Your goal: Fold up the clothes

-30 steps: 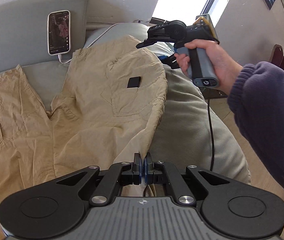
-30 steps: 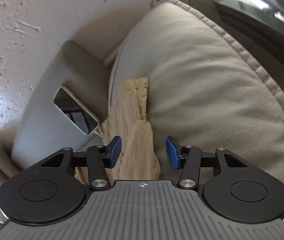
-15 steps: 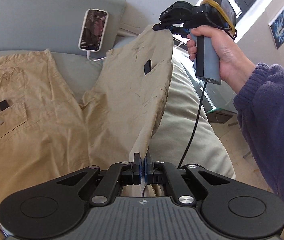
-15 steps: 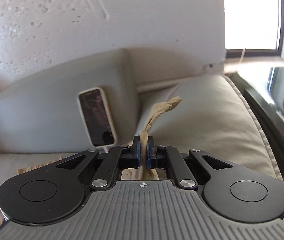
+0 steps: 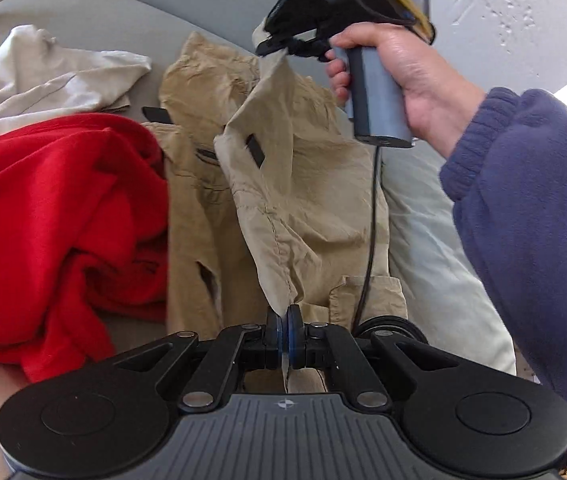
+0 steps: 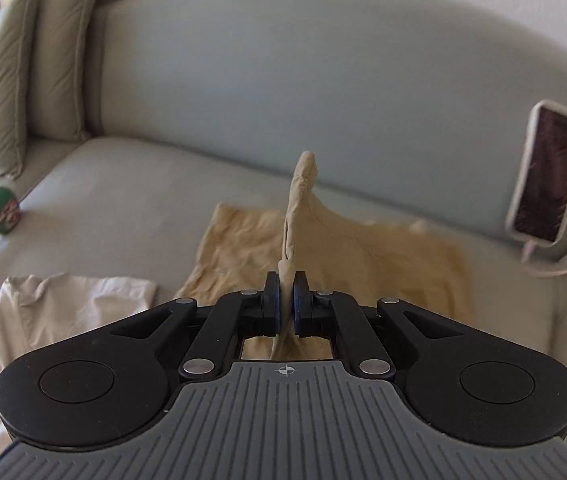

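Khaki trousers [image 5: 307, 184] pinched by both tongs, left [image 5: 285, 330] and right [image 6: 287, 304], beside red garment [image 5: 55, 216].

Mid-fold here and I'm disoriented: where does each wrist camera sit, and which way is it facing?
Left wrist: behind the left gripper, shut on the khaki trousers, looking across the sofa at the red garment; the right hand and its sleeve show.
Right wrist: behind the right gripper, shut on the trousers, facing the backrest and phone; no body shows.
Shared: trousers, sofa, white garment.
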Motion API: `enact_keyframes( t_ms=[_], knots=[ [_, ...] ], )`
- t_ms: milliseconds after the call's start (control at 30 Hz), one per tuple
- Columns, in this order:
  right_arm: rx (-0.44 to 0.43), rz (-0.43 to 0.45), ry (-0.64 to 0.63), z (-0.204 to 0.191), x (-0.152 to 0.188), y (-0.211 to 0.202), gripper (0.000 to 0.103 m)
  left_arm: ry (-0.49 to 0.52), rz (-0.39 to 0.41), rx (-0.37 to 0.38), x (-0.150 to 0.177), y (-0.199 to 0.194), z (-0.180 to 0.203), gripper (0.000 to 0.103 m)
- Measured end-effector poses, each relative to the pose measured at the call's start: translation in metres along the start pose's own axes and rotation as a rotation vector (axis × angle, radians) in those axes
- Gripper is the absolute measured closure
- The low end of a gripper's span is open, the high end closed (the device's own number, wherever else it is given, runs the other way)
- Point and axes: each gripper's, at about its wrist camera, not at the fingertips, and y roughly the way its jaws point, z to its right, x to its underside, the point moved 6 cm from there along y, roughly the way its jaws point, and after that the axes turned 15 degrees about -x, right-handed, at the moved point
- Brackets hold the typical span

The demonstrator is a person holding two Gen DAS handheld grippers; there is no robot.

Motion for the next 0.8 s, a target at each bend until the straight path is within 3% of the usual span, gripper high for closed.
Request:
enact_keyframes(
  t_ms=[100, 300, 467, 700, 767, 800],
  knots=[
    [-0.015, -0.087, 0.038, -0.013, 0.014, 0.052, 0.097, -0.027, -0.019, -0.002, -0.001, 0.006, -0.014, 0.101],
    [-0.012, -0.099, 0.173, -0.004, 0.023, 0.076, 0.097, -0.028, -0.032, 0.028, -0.002, 0.011, -0.026, 0.101],
    [-0.002, -0.01, 0.142, -0.017, -0.002, 0.072, 0.097, 0.01, 0.034, -0.008, -0.016, -0.001, -0.033, 0.101],
    [0.019, -0.074, 0.053, -0.044, -0.005, 0.101, 0.097, -0.023, 0.0, -0.035, -0.015, 0.004, -0.045, 0.101],
    [0.034, -0.088, 0.019, -0.049, -0.002, 0.105, 0.096, -0.03, -0.007, -0.048, -0.013, 0.005, -0.047, 0.097],
    [0.041, -0.095, 0.006, -0.051, -0.001, 0.106, 0.091, -0.037, -0.011, -0.056, -0.013, 0.005, -0.048, 0.094]
  ],
)
